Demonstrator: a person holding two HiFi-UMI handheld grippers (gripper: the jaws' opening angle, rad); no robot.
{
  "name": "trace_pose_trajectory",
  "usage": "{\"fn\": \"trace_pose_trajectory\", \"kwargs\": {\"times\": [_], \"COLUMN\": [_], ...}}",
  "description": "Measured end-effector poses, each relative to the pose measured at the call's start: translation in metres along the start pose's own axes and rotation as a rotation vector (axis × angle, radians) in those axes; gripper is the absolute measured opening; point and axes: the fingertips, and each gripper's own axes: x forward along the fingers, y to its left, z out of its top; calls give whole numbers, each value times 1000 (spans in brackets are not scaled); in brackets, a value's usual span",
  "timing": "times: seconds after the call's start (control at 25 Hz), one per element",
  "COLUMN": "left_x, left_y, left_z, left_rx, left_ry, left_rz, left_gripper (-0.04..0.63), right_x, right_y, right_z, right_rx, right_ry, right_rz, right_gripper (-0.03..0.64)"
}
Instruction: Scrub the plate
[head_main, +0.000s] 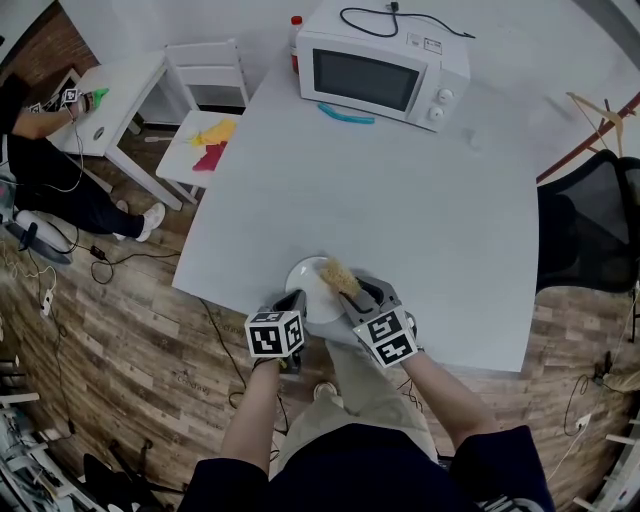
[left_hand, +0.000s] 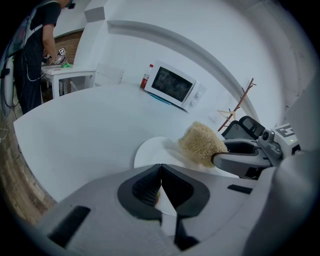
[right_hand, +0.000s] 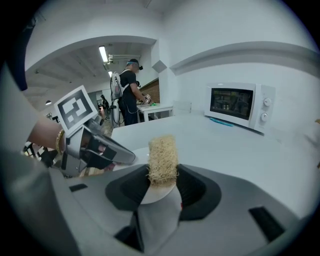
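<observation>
A white plate (head_main: 310, 287) lies near the front edge of the white table (head_main: 400, 210). My left gripper (head_main: 297, 299) is shut on the plate's near rim; in the left gripper view the jaws (left_hand: 160, 192) pinch the plate's edge (left_hand: 149, 151). My right gripper (head_main: 352, 291) is shut on a tan fibrous scrubbing sponge (head_main: 338, 276), and the sponge sits on or just above the plate's right side. In the right gripper view the sponge (right_hand: 162, 157) stands upright between the jaws (right_hand: 162, 182), with the plate (right_hand: 154, 195) under it and the left gripper (right_hand: 107, 152) at left.
A white microwave (head_main: 382, 72) stands at the table's far side, with a blue object (head_main: 346, 115) in front of it and a red bottle (head_main: 295, 30) beside it. A white chair (head_main: 205, 140) with cloths stands at left, a black chair (head_main: 590, 220) at right. A person (head_main: 40, 170) works at a small table.
</observation>
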Motion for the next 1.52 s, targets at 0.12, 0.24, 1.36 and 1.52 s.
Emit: {"fn": "trace_pose_trajectory", "kwargs": {"times": [0.12, 0.24, 1.36, 1.52], "left_x": [-2, -10, -185, -201], "left_y": [1, -2, -95, -97], "left_z": [0, 3, -50, -57], "left_rx": [15, 24, 113, 119], "left_ry": [11, -3, -178, -195], "left_rz": [14, 16, -79, -81], "left_gripper": [18, 18, 18, 18], "right_x": [-11, -26, -184, -195], "right_y": [1, 2, 114, 123], "right_z": [6, 10, 9, 11], "right_rx": [32, 54, 163, 176], "right_ry": [-32, -63, -309, -341], "right_rz": [-12, -25, -86, -83], "right_gripper": [166, 166, 166, 166]}}
